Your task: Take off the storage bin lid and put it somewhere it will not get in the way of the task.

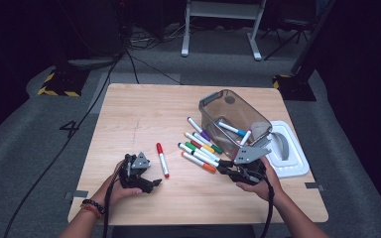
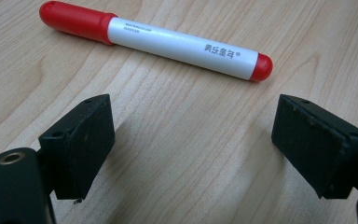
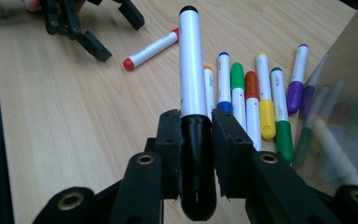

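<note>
Right gripper [image 3: 196, 140] is clamped on a black-capped marker [image 3: 192, 70], pads pressing the black cap, white barrel pointing away toward 12 o'clock in the right gripper view; the cap's lower end runs below the pads. From the high view this gripper [image 1: 226, 167] sits near the table's front edge at about 5 o'clock, and the held marker is hard to make out there, lost against the black jaws. Left gripper [image 1: 151, 184], at about 7 o'clock, has its jaws apart with nothing between them; the left gripper view shows bare wood between the pads and a red marker [image 2: 156, 41] lying just beyond at 12 o'clock, untouched, its printed label too small to read. Beyond the held marker lies a row of markers [image 3: 251, 100] side by side: orange, blue, green, brown-red, yellow, green, purple. Farther off, at 2 o'clock, a clear bin [image 1: 233, 116] holds more markers, blurred through its wall in the right gripper view. A white lid [image 1: 290, 148] lies just beside the bin, partly hidden behind it.
</note>
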`<state>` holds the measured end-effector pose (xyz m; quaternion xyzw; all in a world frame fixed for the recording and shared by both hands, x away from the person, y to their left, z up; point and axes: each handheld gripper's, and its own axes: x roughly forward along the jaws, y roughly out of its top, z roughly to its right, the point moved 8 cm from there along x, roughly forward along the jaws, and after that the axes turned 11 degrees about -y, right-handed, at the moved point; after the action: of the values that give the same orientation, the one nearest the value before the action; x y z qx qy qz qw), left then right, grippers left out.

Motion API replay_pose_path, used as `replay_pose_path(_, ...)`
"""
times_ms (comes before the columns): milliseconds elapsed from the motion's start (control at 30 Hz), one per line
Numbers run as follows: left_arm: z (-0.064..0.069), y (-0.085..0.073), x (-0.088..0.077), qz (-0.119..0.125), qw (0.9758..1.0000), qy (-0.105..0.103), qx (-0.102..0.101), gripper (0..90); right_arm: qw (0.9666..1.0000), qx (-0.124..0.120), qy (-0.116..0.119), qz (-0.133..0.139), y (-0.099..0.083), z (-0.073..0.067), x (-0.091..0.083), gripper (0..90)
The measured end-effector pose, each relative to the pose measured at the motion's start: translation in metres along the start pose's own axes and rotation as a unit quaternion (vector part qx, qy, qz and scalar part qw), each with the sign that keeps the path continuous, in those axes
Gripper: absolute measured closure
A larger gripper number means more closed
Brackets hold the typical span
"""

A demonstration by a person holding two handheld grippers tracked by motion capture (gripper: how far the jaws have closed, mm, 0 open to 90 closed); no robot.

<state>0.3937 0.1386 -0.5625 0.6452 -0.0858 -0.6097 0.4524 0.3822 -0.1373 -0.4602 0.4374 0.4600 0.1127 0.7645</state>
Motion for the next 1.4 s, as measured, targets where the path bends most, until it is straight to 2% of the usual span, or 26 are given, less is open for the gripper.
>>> replay_pose_path(233, 0.0, 0.0, 0.0, 0.0, 1.0, 0.0, 0.0, 13.6, 0.9999, 0.001, -0.01, 0.003, 0.007, 0.009, -0.013, 73.7)
replay_pose_path(900, 0.0, 0.0, 0.0, 0.0, 1.0, 0.0, 0.0, 13.6, 0.9982, 0.006, -0.056, 0.02, 0.043, 0.056, -0.035, 73.7)
replay_pose_path(967, 0.0, 0.0, 0.0, 0.0, 1.0, 0.0, 0.0, 13.6, 0.9977, 0.0, -0.065, 0.019, 0.045, 0.06, -0.036, 73.7)
replay_pose_path(1267, 0.0, 0.0, 0.0, 0.0, 1.0, 0.0, 0.0, 13.6, 0.9968, 0.012, -0.076, 0.022, 0.053, 0.077, -0.035, 73.7)
replay_pose_path(1400, 0.0, 0.0, 0.0, 0.0, 1.0, 0.0, 0.0, 13.6, 0.9963, 0.017, -0.083, 0.015, 0.055, 0.086, -0.031, 73.7)
